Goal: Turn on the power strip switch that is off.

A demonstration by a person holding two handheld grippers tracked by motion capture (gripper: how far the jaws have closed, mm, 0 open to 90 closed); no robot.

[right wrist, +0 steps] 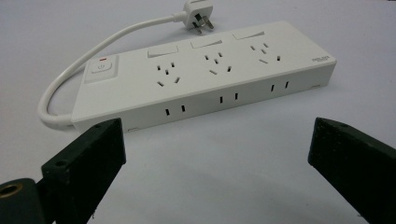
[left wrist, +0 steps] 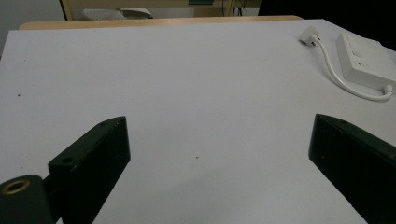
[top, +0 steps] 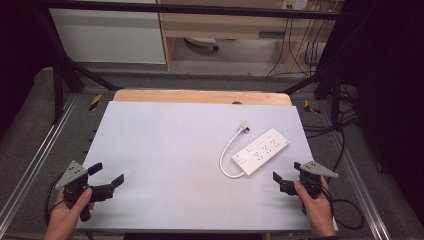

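A white power strip (right wrist: 205, 79) lies flat on a pale desk (right wrist: 224, 177), its long side facing the camera. Its cord (right wrist: 79, 65) loops from the strip's left end round to a plug (right wrist: 198, 16) lying just behind it. The right gripper (right wrist: 217, 158) hovers before the strip, black fingers (right wrist: 84, 168) spread wide, holding nothing.

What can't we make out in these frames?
- Power strip: cut off by the right edge in the left gripper view.
- Brand print on power strip: too small, right gripper view.
- Socket detail: too small, high view.
- Plug top: cut by the top edge.
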